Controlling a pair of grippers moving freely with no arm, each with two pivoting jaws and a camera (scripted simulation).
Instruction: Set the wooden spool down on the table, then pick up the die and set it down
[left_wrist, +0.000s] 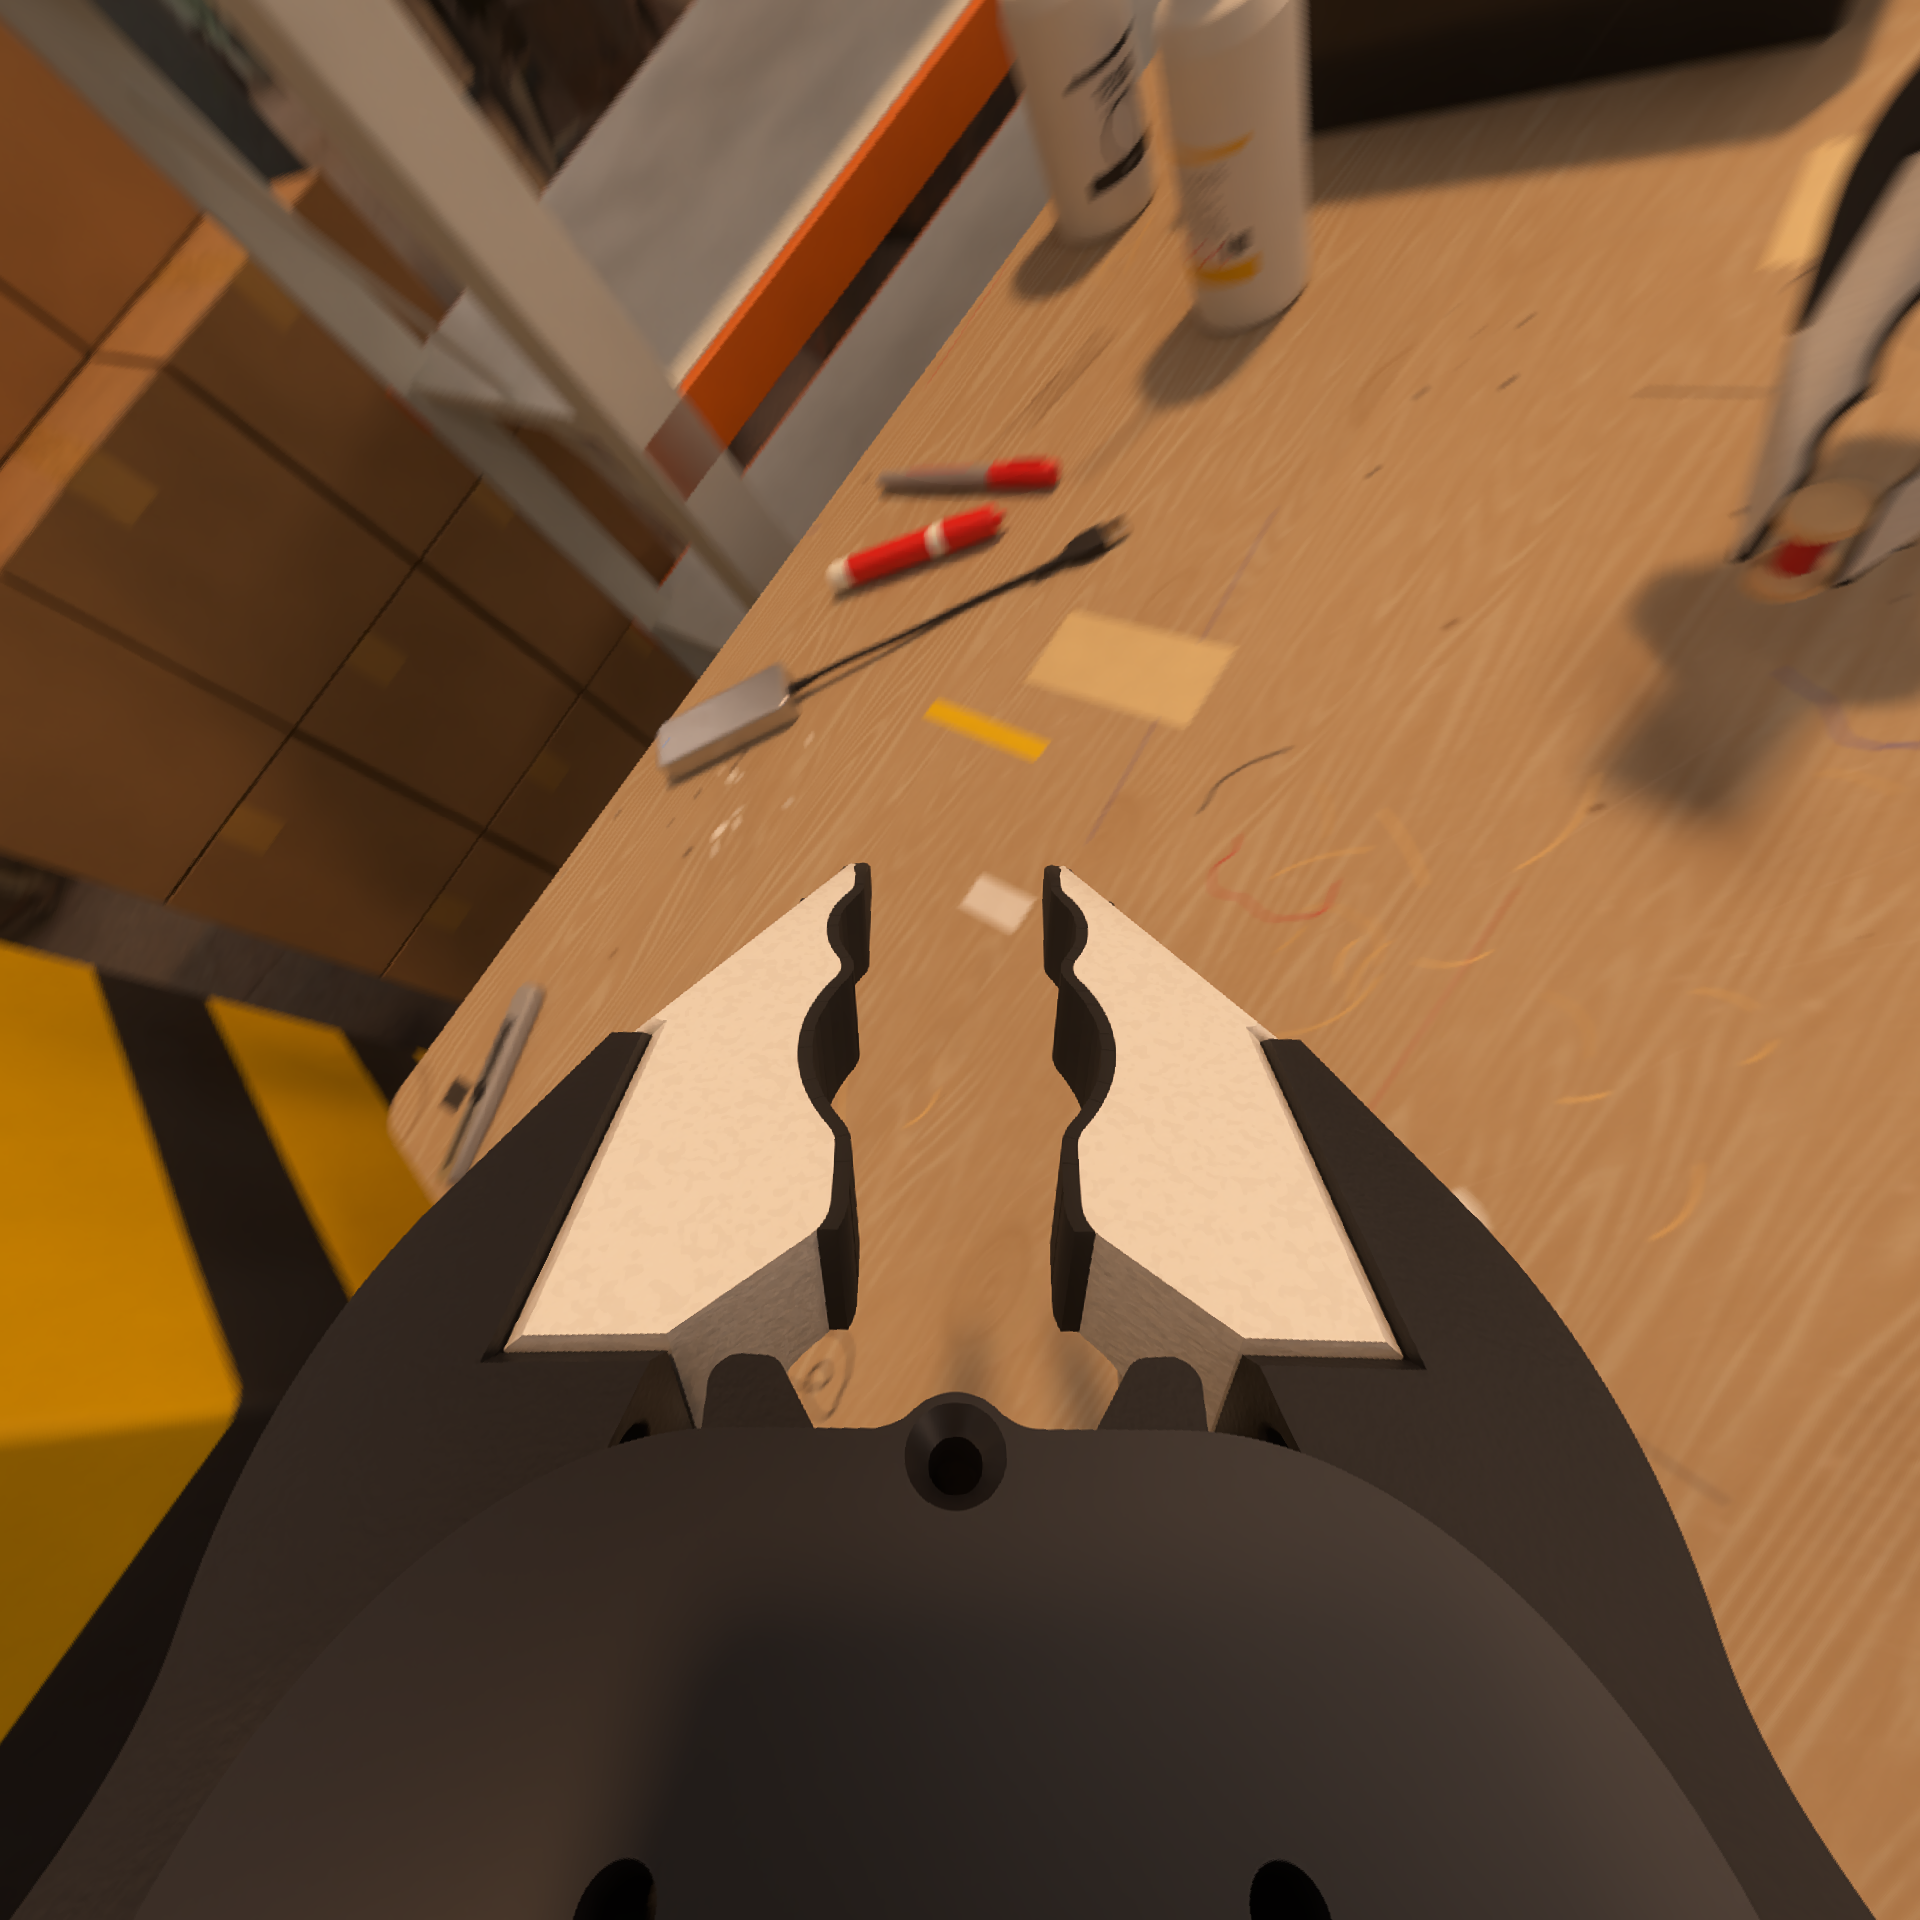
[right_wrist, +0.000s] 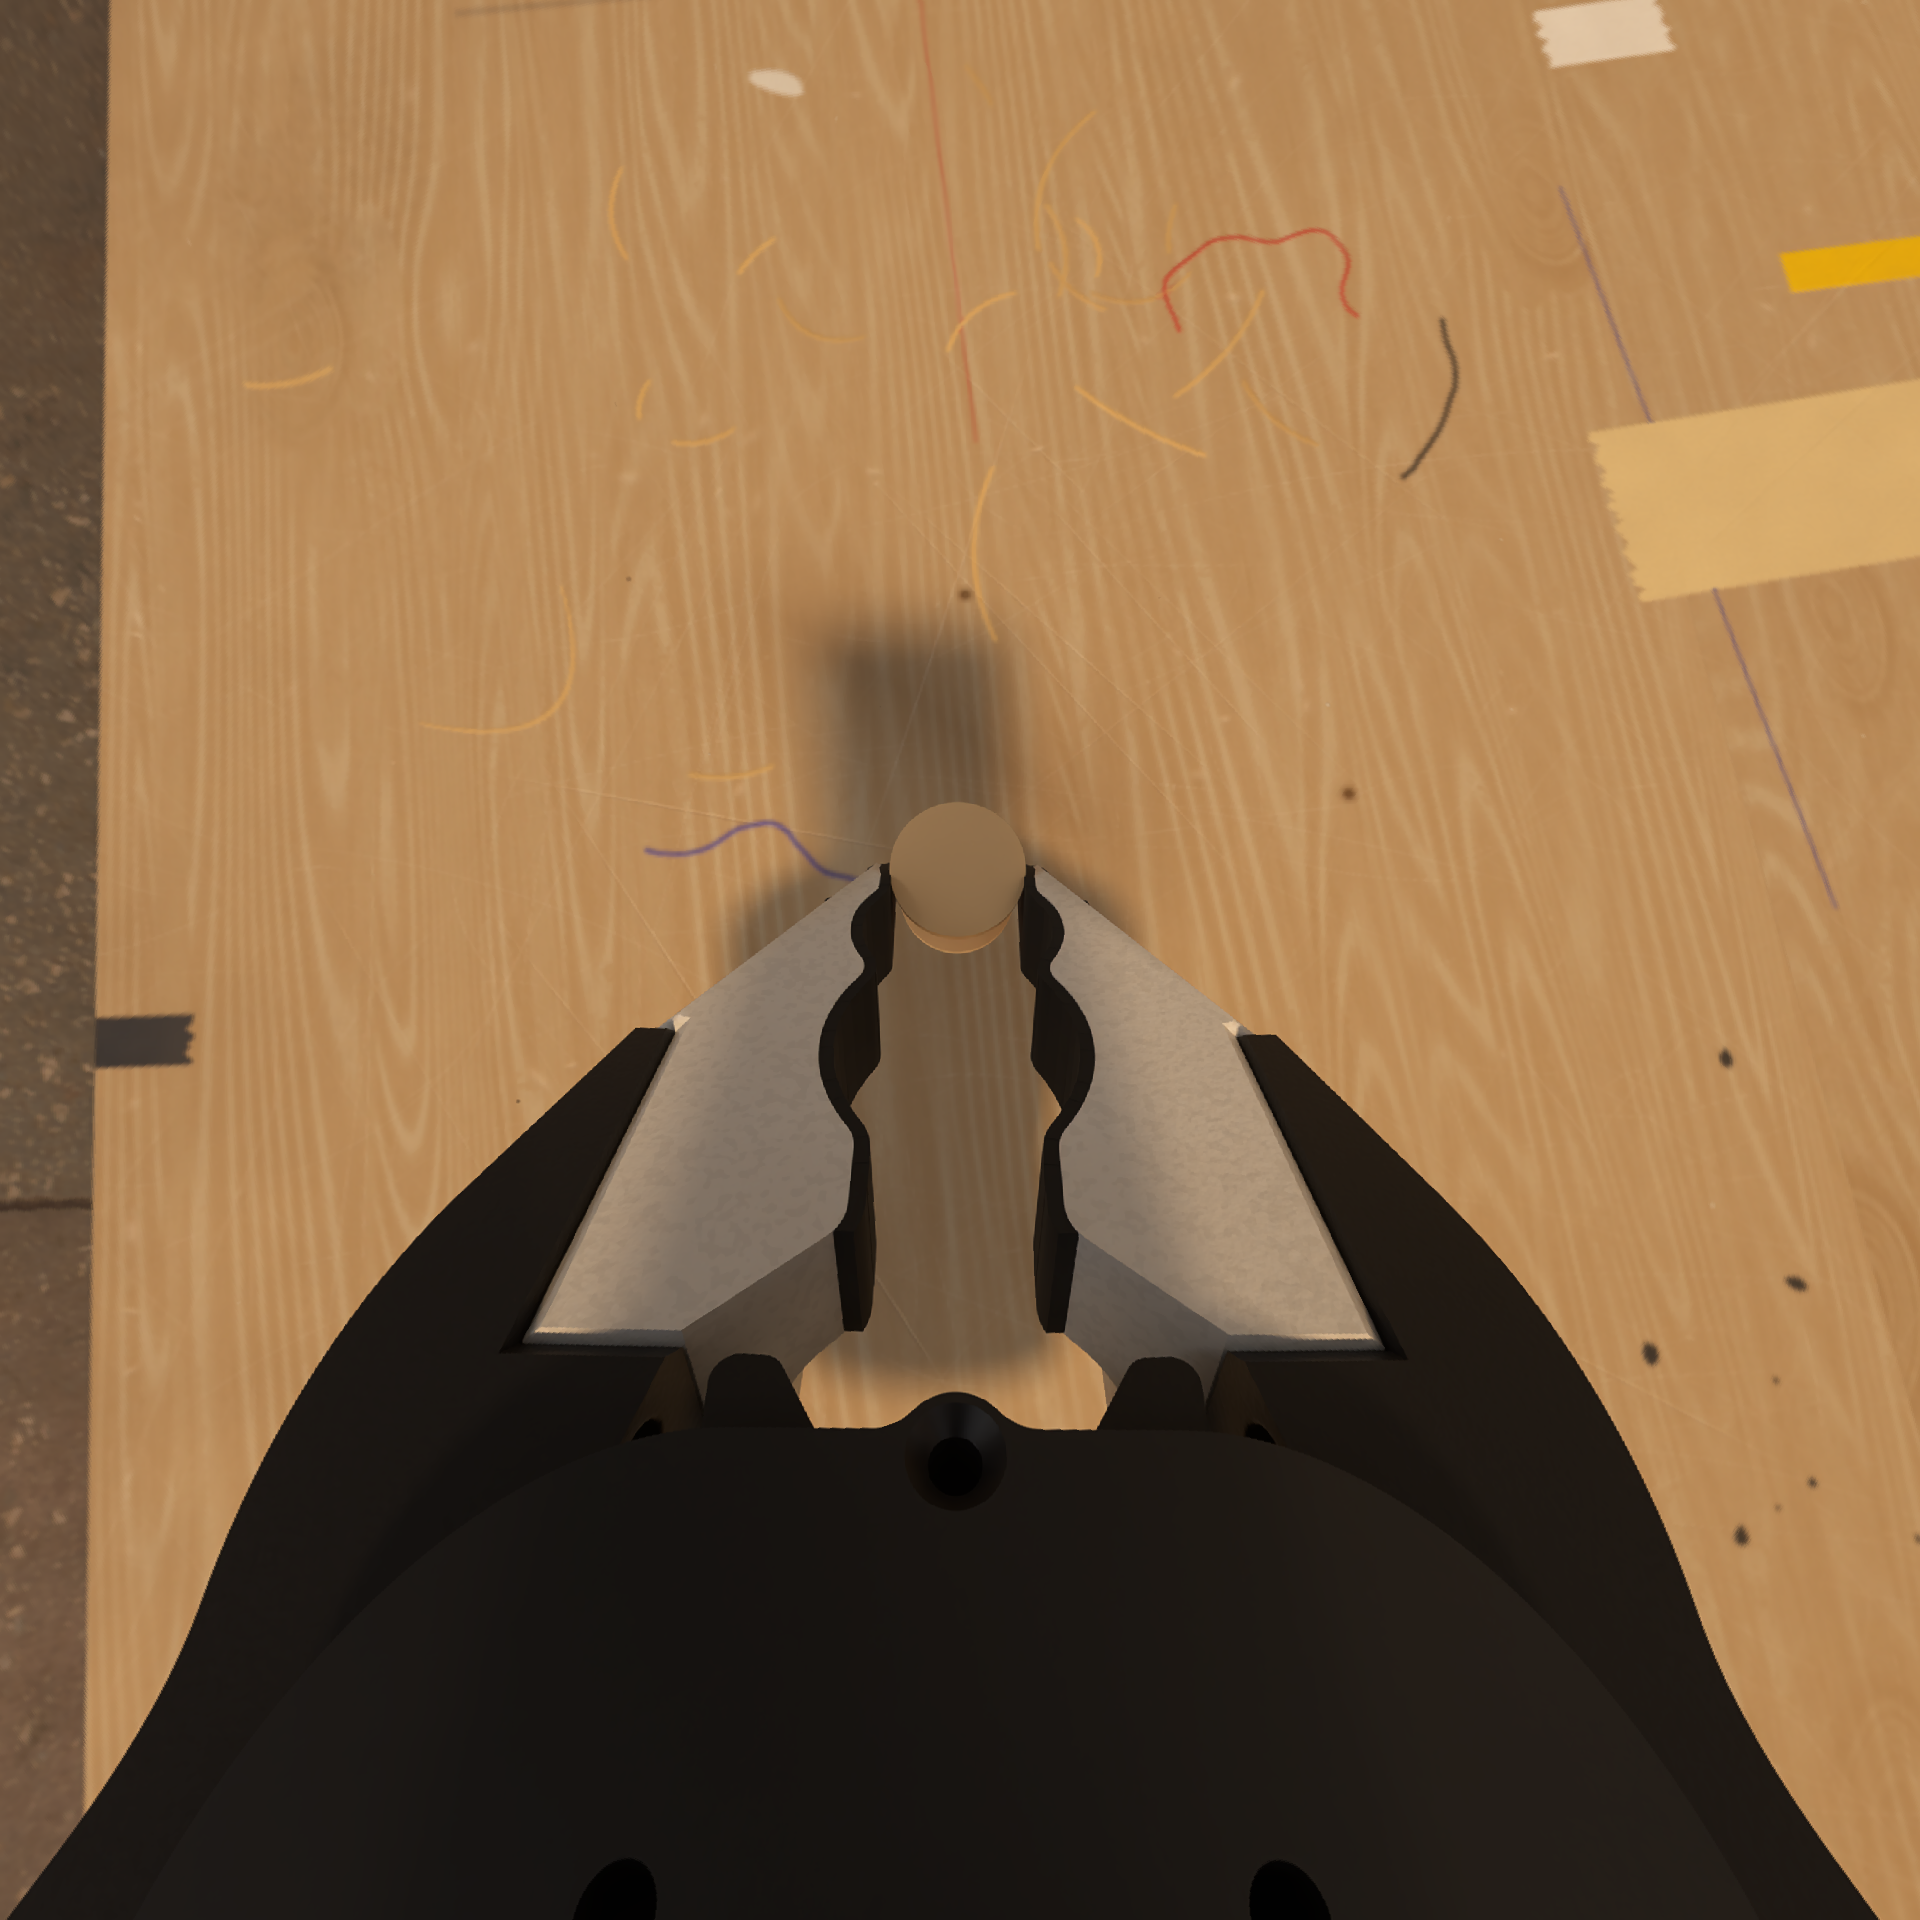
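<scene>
My right gripper (right_wrist: 956, 883) is shut on the wooden spool (right_wrist: 956, 868) at its fingertips; I see the spool's round tan top from above. In the left wrist view the spool (left_wrist: 1806, 540) shows red thread and hangs between the right gripper's fingers (left_wrist: 1808, 416), close over the wooden table (left_wrist: 1351, 1039), with a shadow beneath. My left gripper (left_wrist: 956, 878) is open and empty above the table near its left edge. No die is in either view.
Two white bottles (left_wrist: 1174, 135) stand at the far end. Two red markers (left_wrist: 914, 545), a grey adapter with a black cable (left_wrist: 727, 717), tape patches (left_wrist: 1127, 665) and thread scraps (right_wrist: 1257, 265) lie on the table. A grey tool (left_wrist: 494, 1070) lies at the left edge.
</scene>
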